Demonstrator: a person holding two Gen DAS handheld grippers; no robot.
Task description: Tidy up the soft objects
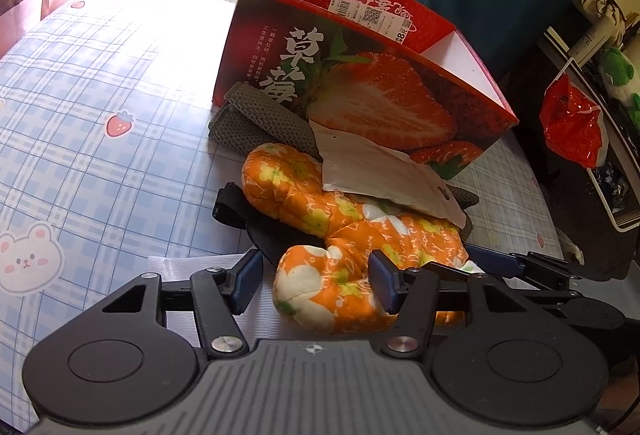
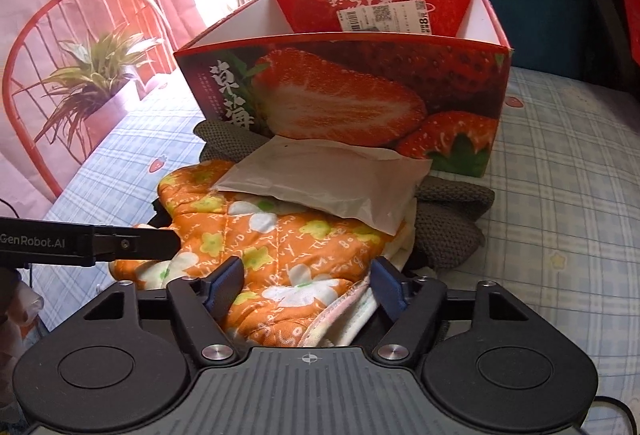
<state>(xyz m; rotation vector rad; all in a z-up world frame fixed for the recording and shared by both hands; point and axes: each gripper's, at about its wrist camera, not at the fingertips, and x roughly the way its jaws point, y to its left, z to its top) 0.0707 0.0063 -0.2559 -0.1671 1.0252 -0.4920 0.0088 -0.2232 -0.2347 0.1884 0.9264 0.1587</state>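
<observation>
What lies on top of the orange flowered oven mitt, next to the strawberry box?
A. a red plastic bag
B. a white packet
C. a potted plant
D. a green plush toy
B: a flat white packet rests across the far end of the orange mitt, just in front of the strawberry box.

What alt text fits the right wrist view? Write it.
The right gripper straddles an orange flowered quilted oven mitt, jaws open. A white paper packet lies on the mitt before a red strawberry-printed cardboard box.
</observation>
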